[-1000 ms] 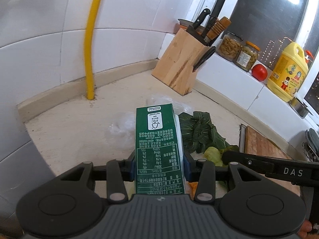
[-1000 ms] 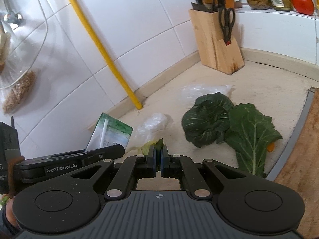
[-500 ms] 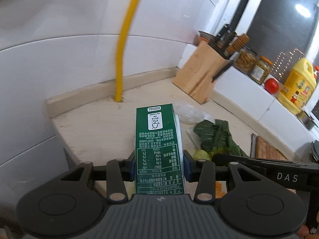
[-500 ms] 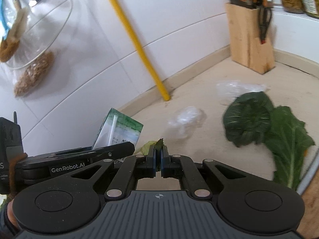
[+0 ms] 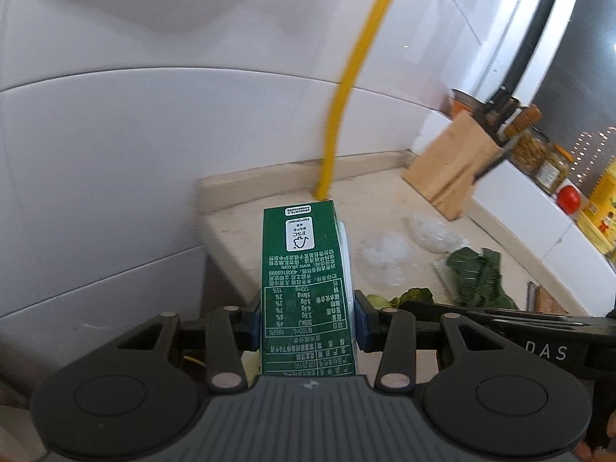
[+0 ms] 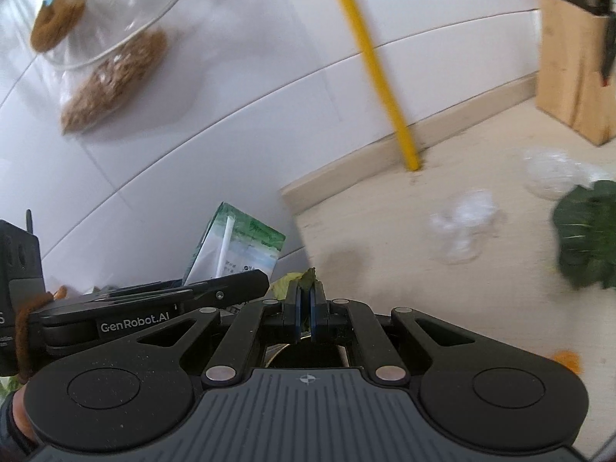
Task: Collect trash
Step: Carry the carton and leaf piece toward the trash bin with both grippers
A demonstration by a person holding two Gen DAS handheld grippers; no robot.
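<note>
Left tongs (image 5: 306, 323) clamp green carton (image 5: 304, 281) upright, beyond desk (image 5: 277, 208) edge. Right tongs (image 6: 306, 308) clenched on leaf scrap (image 6: 308, 279). Crumpled plastic (image 6: 462, 227) lies on desk.

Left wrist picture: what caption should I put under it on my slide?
The left claw grips a green carton above the counter edge, a yellow pipe behind it.

Both views look forward and downward along their own fingers, close above the tabletop's (image 5: 385, 208) corner end, facing the tiled wall. The left view sits left of the right one; each catches the other tool at its edge. They share the yellow pipe (image 6: 389, 92), knife block (image 5: 450, 177), plastic wrap (image 6: 462, 223) and greens (image 5: 477, 273).
</note>
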